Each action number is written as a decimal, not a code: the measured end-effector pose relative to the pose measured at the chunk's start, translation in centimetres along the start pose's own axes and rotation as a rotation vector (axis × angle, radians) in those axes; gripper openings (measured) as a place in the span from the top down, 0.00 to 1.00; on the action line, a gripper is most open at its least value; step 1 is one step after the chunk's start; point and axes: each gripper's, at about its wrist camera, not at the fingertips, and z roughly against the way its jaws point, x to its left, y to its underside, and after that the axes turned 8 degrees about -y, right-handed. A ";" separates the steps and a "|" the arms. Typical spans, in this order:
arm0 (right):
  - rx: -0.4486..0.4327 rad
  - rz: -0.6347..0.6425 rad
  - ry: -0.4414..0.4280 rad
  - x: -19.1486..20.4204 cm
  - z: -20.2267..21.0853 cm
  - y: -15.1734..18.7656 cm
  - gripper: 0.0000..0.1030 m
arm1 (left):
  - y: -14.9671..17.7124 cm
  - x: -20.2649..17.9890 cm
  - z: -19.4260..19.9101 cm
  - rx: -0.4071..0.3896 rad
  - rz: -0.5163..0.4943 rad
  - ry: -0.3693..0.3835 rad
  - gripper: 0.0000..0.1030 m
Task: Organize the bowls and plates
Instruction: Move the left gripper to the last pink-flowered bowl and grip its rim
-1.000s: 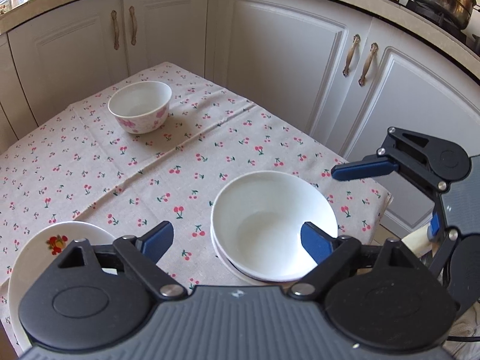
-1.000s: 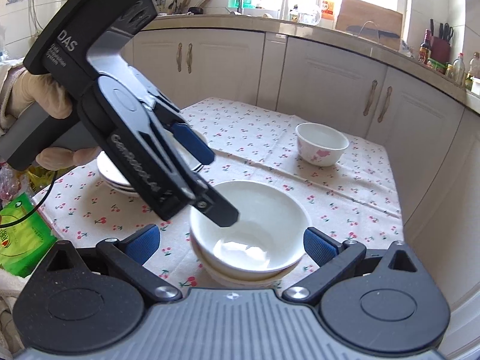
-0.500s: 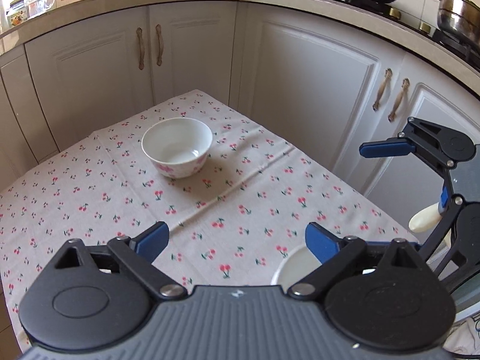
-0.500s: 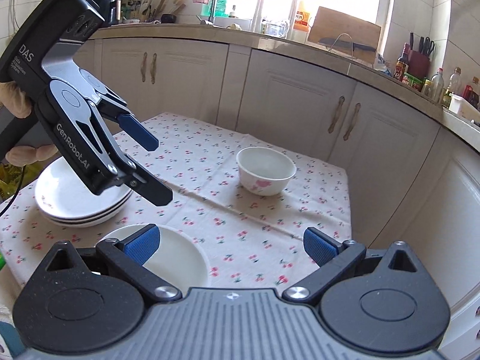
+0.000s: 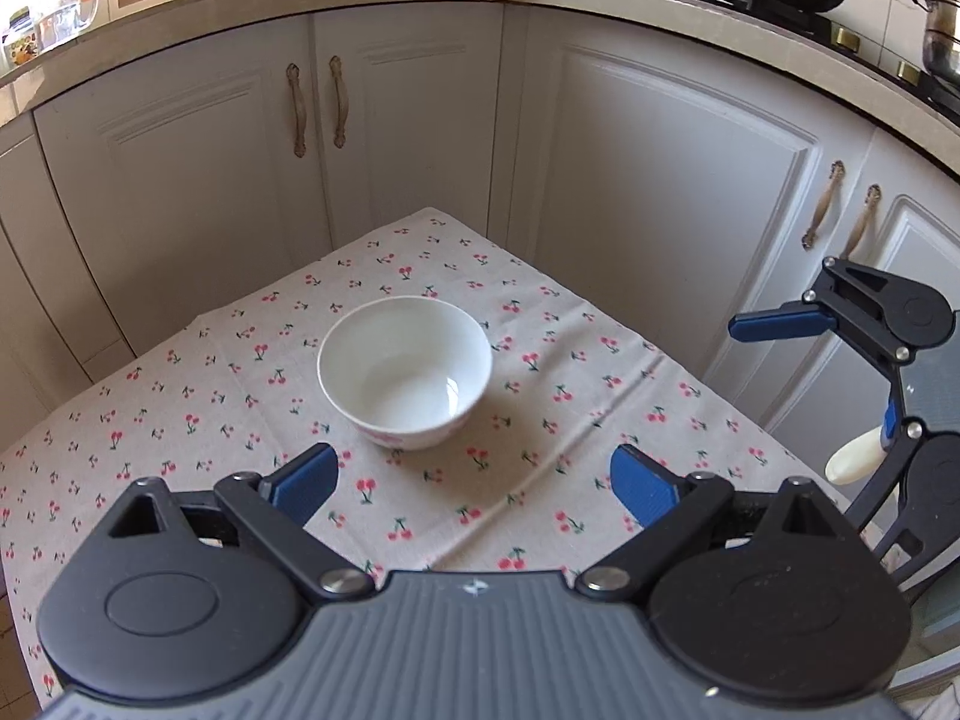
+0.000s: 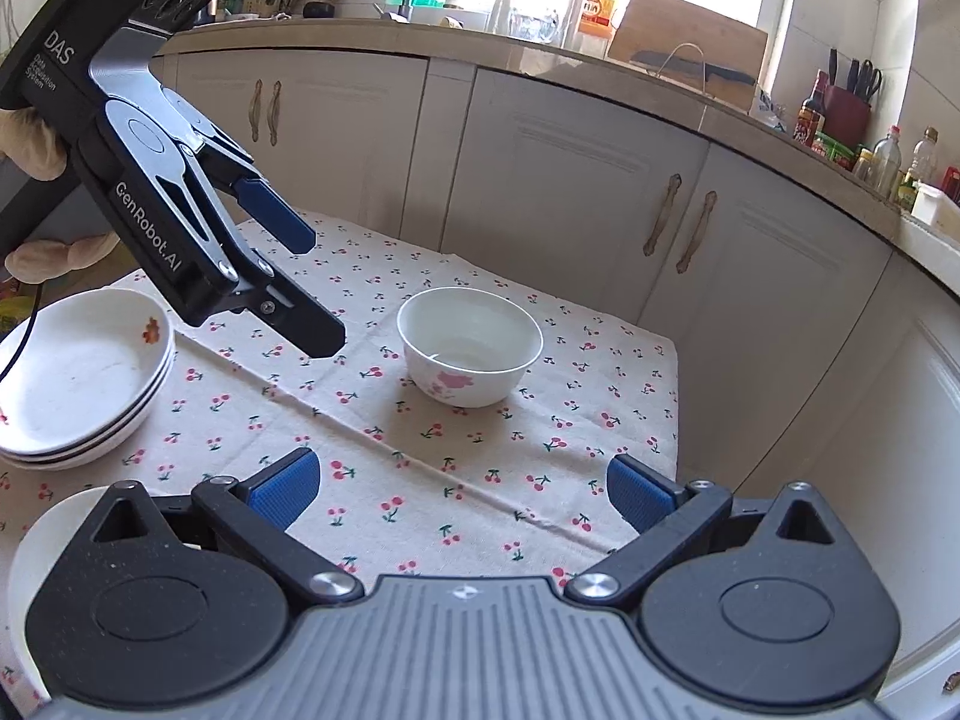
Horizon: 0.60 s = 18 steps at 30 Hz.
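Observation:
A small white bowl with pink flowers (image 5: 405, 378) stands alone on the cherry-print tablecloth (image 5: 180, 420), near the far corner; it also shows in the right wrist view (image 6: 470, 354). My left gripper (image 5: 471, 483) is open and empty, just short of this bowl. My right gripper (image 6: 459, 492) is open and empty, also facing the bowl from a little further. A stack of white plates (image 6: 78, 378) sits at the left. The rim of a larger white bowl (image 6: 36, 534) peeks out at the lower left, mostly hidden by my right gripper.
White kitchen cabinets (image 5: 420, 138) wrap closely around the table's far edges. The right gripper (image 5: 840, 324) hangs off the table's right side in the left wrist view. The left gripper (image 6: 288, 282) hovers over the table between plates and small bowl.
Both grippers have lifted away from the large white bowls near the front and moved toward the small flowered bowl, which now sits centred ahead of each. Both stayed open.

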 end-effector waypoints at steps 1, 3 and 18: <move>-0.001 -0.007 -0.008 -0.4 -0.4 -0.1 0.00 | -0.3 0.2 -0.5 0.004 0.002 -0.002 0.06; -0.003 -0.012 -0.016 -1.0 -1.1 -0.3 0.00 | -0.9 0.5 -1.3 0.010 0.002 -0.006 0.06; 0.014 0.021 -0.108 -3.5 -8.5 -2.5 0.00 | -3.5 2.7 -8.9 0.074 0.017 -0.013 0.06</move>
